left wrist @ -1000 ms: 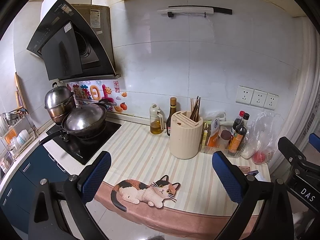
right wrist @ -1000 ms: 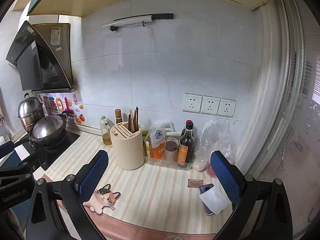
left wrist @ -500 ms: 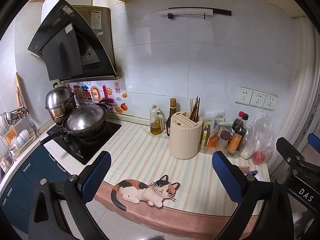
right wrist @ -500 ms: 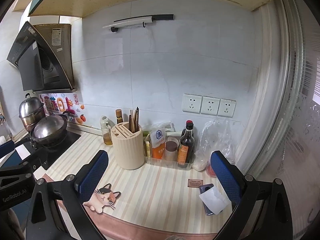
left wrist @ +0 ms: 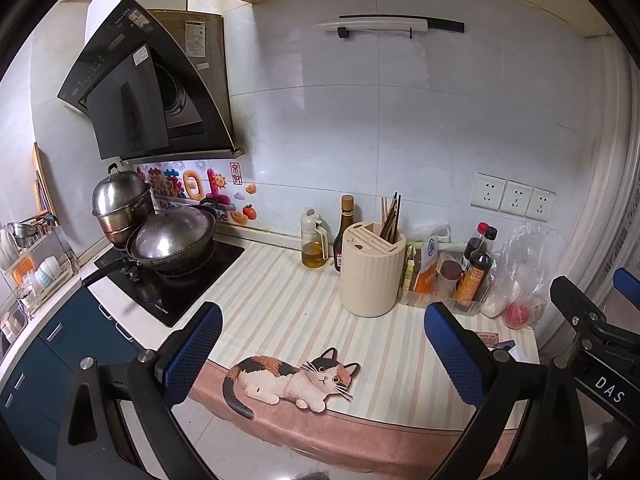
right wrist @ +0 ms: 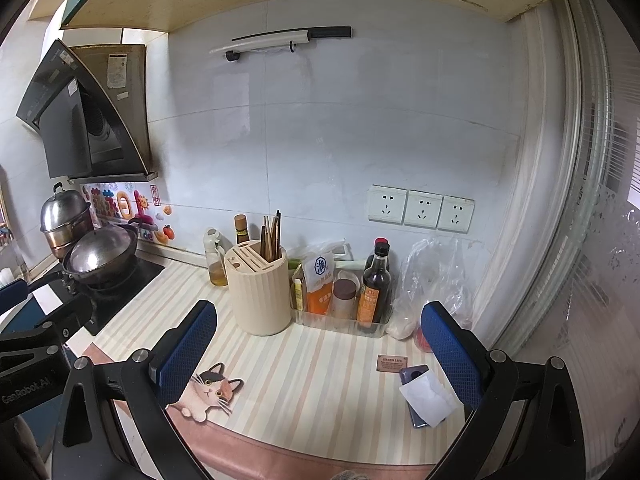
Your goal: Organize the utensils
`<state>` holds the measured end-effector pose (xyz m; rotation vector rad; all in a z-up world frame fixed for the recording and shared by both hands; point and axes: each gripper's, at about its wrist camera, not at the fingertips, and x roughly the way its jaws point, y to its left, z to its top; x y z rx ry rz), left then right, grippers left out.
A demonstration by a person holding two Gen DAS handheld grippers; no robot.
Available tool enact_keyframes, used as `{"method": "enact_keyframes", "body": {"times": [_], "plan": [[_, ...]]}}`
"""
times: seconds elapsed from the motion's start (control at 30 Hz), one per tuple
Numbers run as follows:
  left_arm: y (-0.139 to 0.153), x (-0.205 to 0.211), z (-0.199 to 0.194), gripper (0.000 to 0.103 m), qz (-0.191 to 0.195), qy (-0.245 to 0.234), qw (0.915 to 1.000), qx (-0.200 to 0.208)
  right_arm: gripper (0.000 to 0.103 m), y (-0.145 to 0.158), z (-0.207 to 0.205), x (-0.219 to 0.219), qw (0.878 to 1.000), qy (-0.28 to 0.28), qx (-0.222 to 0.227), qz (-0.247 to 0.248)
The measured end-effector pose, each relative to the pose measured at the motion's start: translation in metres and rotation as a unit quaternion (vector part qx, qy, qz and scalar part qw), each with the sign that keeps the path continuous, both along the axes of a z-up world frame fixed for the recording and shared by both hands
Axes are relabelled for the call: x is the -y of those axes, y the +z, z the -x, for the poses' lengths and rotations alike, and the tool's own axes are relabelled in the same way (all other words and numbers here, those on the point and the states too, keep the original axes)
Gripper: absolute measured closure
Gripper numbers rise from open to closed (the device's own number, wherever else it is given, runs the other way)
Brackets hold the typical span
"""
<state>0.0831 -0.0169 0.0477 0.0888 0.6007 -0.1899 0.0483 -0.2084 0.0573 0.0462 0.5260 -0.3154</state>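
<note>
Both grippers held above the near edge of the striped counter (left wrist: 288, 300), nothing in either.

Left gripper (left wrist: 324, 352): jaws spread wide, blue pads apart, empty. Below the gap sits the cat-shaped mat (left wrist: 292, 380) at the counter's near edge.

Right gripper (right wrist: 320, 348): jaws likewise spread wide and empty. Its black frame shows at the right edge of the left wrist view; the left gripper's frame shows at the left edge of the right wrist view.

Utensils: a bunch of chopsticks (left wrist: 390, 216) stands upright in the open compartment of the cream utensil holder (left wrist: 370, 272), far side of the counter, roughly centre. Slotted top of the holder carries nothing that I can make out. Same holder in the right wrist view (right wrist: 260, 292), chopsticks (right wrist: 272, 236) leaning slightly.

Just left of the holder: an oil dispenser (left wrist: 314, 240) and a dark bottle (left wrist: 346, 228), against the wall. Just right of it: a clear tray (left wrist: 444, 300) with sauce bottles and packets, then a plastic bag (left wrist: 520, 272) near the window.

Far left: wok (left wrist: 172, 240) on the cooktop (left wrist: 168, 284), steel pot (left wrist: 120, 204) behind it, range hood (left wrist: 148, 84) above.

Near right corner of counter: a phone (right wrist: 416, 392) with white paper (right wrist: 428, 396) lying on it, a small brown card (right wrist: 392, 362) just beyond.
</note>
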Motion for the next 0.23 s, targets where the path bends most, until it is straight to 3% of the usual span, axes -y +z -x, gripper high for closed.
{"method": "enact_keyframes", "body": {"times": [0.23], "plan": [[0.0008,0.0002,0.0033,0.000,0.000,0.000,1.0000,-0.002,0.000,-0.0017,0.0007,0.0022,1.000,0.000,0.000,0.001]]}}
